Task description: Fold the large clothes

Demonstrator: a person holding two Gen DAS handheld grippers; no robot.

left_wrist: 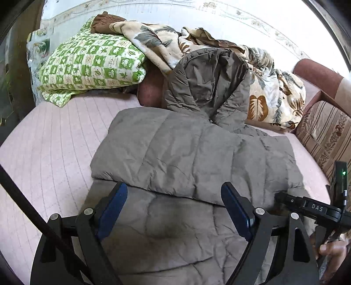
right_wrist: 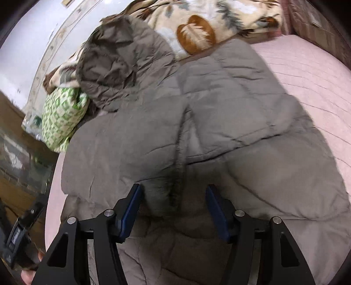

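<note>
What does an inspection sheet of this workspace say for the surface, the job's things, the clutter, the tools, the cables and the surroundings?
Surface: pink quilted bed cover, bare beside the coat.
Job's things: grey padded coat, sleeves folded in, hood raised against the bedding.
Clutter: green checked pillow, leaf-print blanket.
Tools: left tool open over the coat; right tool open, fabric between its fingers.
Cables: nothing seen.
Surroundings: pale wall, striped cushion.

One jacket (left_wrist: 188,153), one pillow (left_wrist: 92,63), one blanket (left_wrist: 274,96)
</note>
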